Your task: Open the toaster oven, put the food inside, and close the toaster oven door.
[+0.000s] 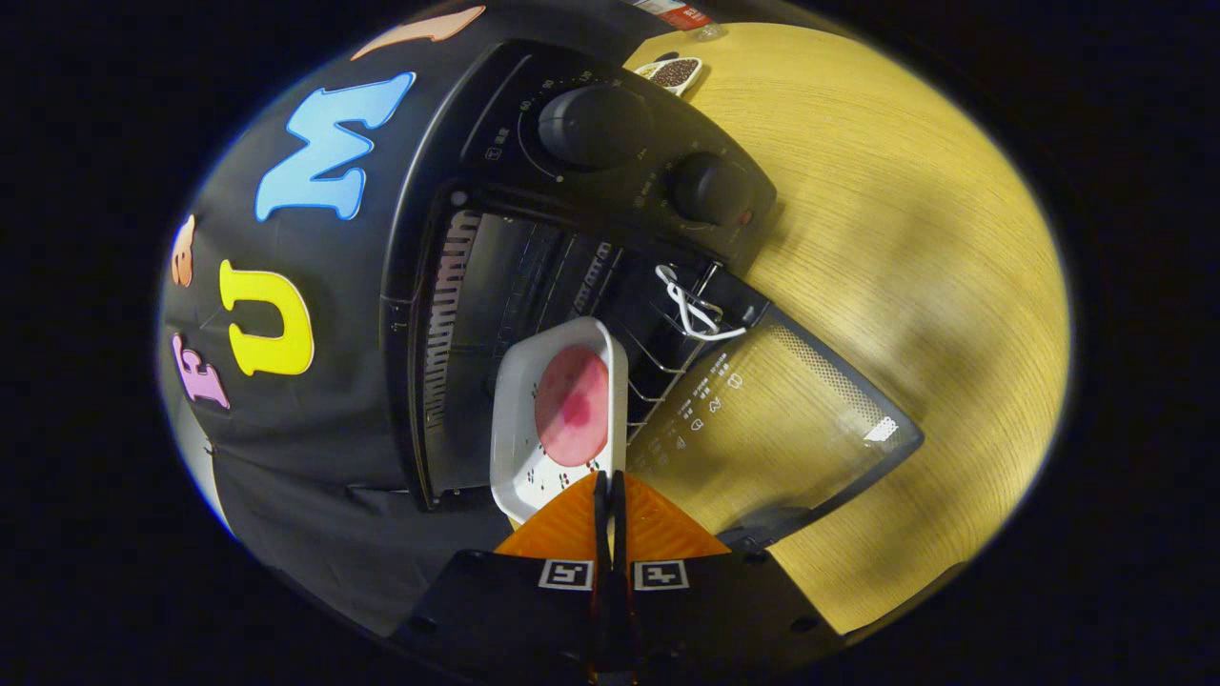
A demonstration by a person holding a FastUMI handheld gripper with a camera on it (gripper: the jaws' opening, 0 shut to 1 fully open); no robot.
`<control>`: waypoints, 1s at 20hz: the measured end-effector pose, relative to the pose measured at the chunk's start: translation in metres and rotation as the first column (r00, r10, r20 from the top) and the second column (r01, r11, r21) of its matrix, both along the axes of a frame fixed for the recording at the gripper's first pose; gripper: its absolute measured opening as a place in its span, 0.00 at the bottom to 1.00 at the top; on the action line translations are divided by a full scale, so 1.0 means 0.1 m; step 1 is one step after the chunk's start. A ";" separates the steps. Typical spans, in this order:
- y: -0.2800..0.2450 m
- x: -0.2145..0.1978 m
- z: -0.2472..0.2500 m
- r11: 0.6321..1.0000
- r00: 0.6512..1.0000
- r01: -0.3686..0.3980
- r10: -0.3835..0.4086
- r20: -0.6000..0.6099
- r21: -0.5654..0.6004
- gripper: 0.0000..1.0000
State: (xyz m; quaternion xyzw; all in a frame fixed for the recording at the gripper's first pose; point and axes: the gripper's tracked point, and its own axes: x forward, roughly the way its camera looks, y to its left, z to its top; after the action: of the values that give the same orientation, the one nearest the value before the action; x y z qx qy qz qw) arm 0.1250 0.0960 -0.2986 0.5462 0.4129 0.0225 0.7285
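Booth w/ black cloth wall behind and a pale wood table (886,191) under everything; view is rolled sideways.

My gripper (610,495): the two fingers are pressed nearly together, pinching the near rim of a white rectangular tray (519,429). So closed, gripping the tray. On the tray, just ahead of my fingers at 12 o'clock, sits a round pink slice of food (572,405).

Beyond that, 11 to 12 o'clock, the black toaster oven (410,314) stands w/ its cavity open. Tray's far end is at the mouth, over the wire rack (658,367). Glass door (772,419) is dropped flat toward 2 o'clock. Two knobs further out, approx 12 o'clock.

Progress, my read: opening done; food partly in, not yet seated or let go; door still to close.

Room: cavity side wall is close at 10 o'clock, rack edge close at 1. Open table beyond the door, 2 to 3 o'clock, for backing out.
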 end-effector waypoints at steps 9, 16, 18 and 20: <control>0.08 0.44 -0.03 0.987 0.986 0.153 -0.150 0.066 -0.047 0.02; 0.11 0.62 -0.04 0.964 0.961 0.257 -0.248 0.118 -0.069 0.05; 0.14 0.65 0.01 0.961 0.957 0.270 -0.263 0.121 -0.051 0.08; 0.14 0.62 0.07 0.965 0.960 0.259 -0.254 0.120 -0.027 0.08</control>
State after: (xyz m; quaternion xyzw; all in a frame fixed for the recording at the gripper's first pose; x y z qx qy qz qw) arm 0.1868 0.1102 -0.2913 0.5775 0.2961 -0.0495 0.7591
